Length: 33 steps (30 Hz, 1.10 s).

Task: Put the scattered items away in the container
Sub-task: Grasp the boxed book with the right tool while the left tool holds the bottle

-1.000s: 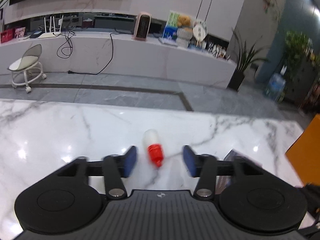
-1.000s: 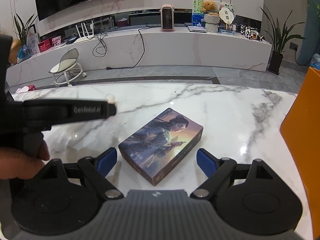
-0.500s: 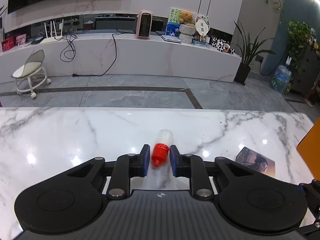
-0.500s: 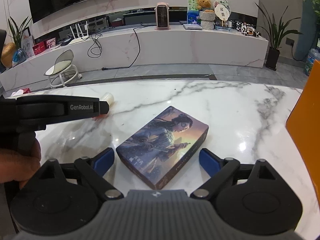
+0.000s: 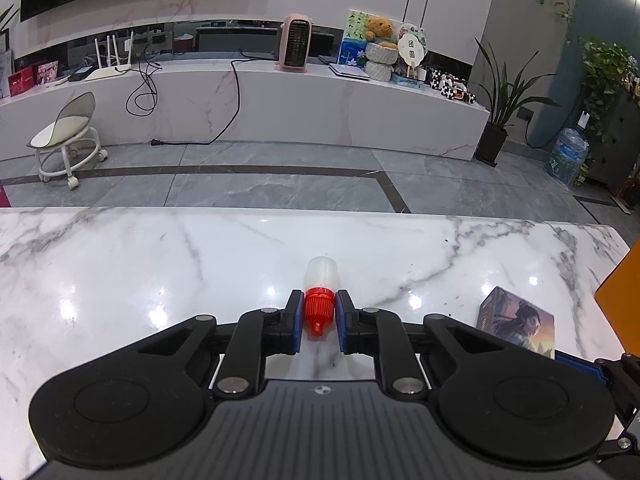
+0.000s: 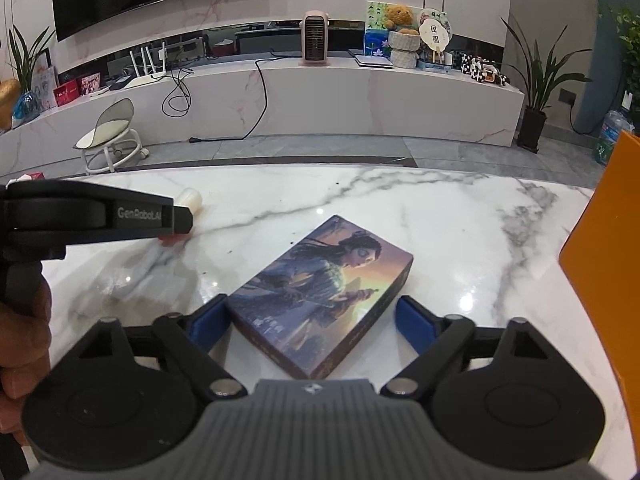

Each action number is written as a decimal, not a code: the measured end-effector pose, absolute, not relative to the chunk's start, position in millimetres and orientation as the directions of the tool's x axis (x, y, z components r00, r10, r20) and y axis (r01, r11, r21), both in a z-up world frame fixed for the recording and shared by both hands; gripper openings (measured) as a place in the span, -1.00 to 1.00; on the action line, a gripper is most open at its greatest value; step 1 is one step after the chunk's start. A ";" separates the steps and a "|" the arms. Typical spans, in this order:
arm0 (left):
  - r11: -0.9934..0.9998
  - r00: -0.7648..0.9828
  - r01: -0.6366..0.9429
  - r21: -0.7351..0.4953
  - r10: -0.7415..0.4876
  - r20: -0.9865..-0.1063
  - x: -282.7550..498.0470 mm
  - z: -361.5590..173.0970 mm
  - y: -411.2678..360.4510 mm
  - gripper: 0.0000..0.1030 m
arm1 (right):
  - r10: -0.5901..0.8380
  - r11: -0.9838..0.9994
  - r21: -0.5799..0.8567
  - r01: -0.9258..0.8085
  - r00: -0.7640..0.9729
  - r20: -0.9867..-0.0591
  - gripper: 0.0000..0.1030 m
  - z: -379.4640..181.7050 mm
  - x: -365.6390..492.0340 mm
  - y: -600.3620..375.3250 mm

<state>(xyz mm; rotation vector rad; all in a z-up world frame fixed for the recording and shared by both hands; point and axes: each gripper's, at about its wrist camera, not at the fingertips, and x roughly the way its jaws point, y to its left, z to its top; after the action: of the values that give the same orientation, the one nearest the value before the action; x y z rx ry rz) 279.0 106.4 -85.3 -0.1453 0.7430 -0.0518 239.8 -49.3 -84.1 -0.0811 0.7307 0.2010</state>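
A small white bottle with a red cap (image 5: 319, 296) lies on the marble table (image 5: 160, 264). My left gripper (image 5: 319, 320) is shut on its red cap, the white body pointing away. It also shows in the right wrist view (image 6: 190, 199), mostly hidden behind the left gripper. A flat box with a painted figure on its lid (image 6: 324, 288) lies on the table in the right wrist view, between the blue pads of my open right gripper (image 6: 310, 326). The left pad touches or nearly touches its corner. The box also shows in the left wrist view (image 5: 518, 322). An orange container (image 6: 604, 264) stands at the right.
The table's far edge (image 5: 320, 210) drops to a grey tiled floor. A person's hand (image 6: 20, 344) holds the left gripper at the left of the right wrist view. The orange container's wall (image 5: 620, 284) rises at the table's right end.
My left gripper closed from open onto the bottle's red cap. My right gripper moved forward so its open pads now flank the box.
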 end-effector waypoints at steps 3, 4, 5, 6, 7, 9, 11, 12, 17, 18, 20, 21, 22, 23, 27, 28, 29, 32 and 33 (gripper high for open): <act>0.989 0.730 -0.010 -0.148 -0.094 -0.677 278.3 -84.5 107.6 -0.64 | 0.158 0.976 -0.001 -0.217 0.716 -0.680 0.56 -82.3 239.4 -51.8; 0.989 0.728 -0.013 -0.149 -0.093 -0.679 278.0 -83.5 108.1 -0.64 | 0.159 0.976 0.000 -0.219 0.713 -0.683 0.52 -81.7 239.2 -52.6; 0.989 0.726 -0.016 -0.150 -0.092 -0.681 277.7 -82.6 108.6 -0.64 | 0.162 0.975 0.000 -0.223 0.708 -0.688 0.48 -80.8 238.2 -53.5; 0.989 0.727 -0.016 -0.148 -0.091 -0.681 276.7 -80.7 108.6 -0.64 | 0.165 0.974 0.001 -0.228 0.702 -0.693 0.47 -79.8 237.2 -54.3; 0.989 0.727 -0.016 -0.147 -0.090 -0.681 275.8 -78.8 108.5 -0.64 | 0.168 0.973 0.002 -0.232 0.697 -0.697 0.43 -78.8 236.1 -55.2; 0.989 0.730 -0.015 -0.145 -0.088 -0.677 273.3 -74.7 108.1 -0.64 | 0.174 0.970 0.004 -0.242 0.686 -0.707 0.39 -76.9 234.0 -56.9; 0.990 0.734 -0.012 -0.142 -0.088 -0.674 270.0 -69.7 106.7 -0.64 | 0.178 0.970 0.011 -0.243 0.680 -0.712 0.34 -73.4 232.2 -60.7; 0.990 0.734 -0.011 -0.140 -0.087 -0.673 268.2 -67.3 105.9 -0.64 | 0.180 0.970 0.014 -0.243 0.677 -0.714 0.33 -71.6 231.3 -62.6; 0.991 0.734 -0.007 -0.133 -0.085 -0.674 259.0 -57.7 103.4 -0.64 | 0.191 0.969 0.032 -0.245 0.662 -0.725 0.31 -62.7 226.9 -72.4; 0.991 0.734 -0.008 -0.132 -0.084 -0.674 257.3 -55.7 103.1 -0.64 | 0.193 0.969 0.035 -0.245 0.659 -0.727 0.30 -60.9 226.1 -74.4; 0.991 0.735 -0.009 -0.130 -0.081 -0.673 254.2 -51.4 102.8 -0.64 | 0.199 0.969 0.045 -0.244 0.657 -0.727 0.29 -55.9 224.6 -78.7; 0.992 0.737 -0.009 -0.128 -0.080 -0.671 253.0 -49.0 102.5 -0.64 | 0.203 0.969 0.052 -0.242 0.659 -0.724 0.29 -52.5 224.0 -81.2; 0.992 0.739 -0.009 -0.126 -0.078 -0.669 251.8 -46.7 101.9 -0.64 | 0.207 0.969 0.059 -0.240 0.661 -0.721 0.28 -49.1 223.5 -83.6; 0.992 0.741 -0.009 -0.124 -0.077 -0.667 250.6 -44.4 101.3 -0.64 | 0.213 0.969 0.068 -0.238 0.662 -0.719 0.28 -46.1 223.2 -86.0; 0.993 0.748 0.002 -0.116 -0.079 -0.659 244.7 -35.6 97.9 -0.64 | 0.228 0.968 0.091 -0.234 0.667 -0.710 0.26 -36.1 221.7 -93.1; 0.993 0.749 0.004 -0.115 -0.079 -0.657 243.6 -33.7 96.9 -0.64 | 0.232 0.967 0.097 -0.234 0.668 -0.708 0.26 -34.1 221.2 -94.5; 0.993 0.751 0.005 -0.114 -0.080 -0.656 242.6 -31.9 96.0 -0.64 | 0.236 0.967 0.101 -0.235 0.669 -0.705 0.26 -32.4 221.0 -95.8; 0.994 0.753 0.011 -0.110 -0.080 -0.653 239.3 -26.5 92.8 -0.64 | 0.241 0.965 0.100 -0.241 0.677 -0.696 0.25 -26.8 219.4 -98.4; 0.994 0.754 0.011 -0.107 -0.078 -0.652 238.1 -24.7 91.8 -0.64 | 0.240 0.965 0.097 -0.243 0.681 -0.692 0.24 -24.8 218.6 -99.1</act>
<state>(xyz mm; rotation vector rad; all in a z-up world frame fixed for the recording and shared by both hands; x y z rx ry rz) 238.1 91.8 -24.7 -0.0986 0.7154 -0.0489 218.6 -99.1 -24.8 -0.0028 0.7763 0.2710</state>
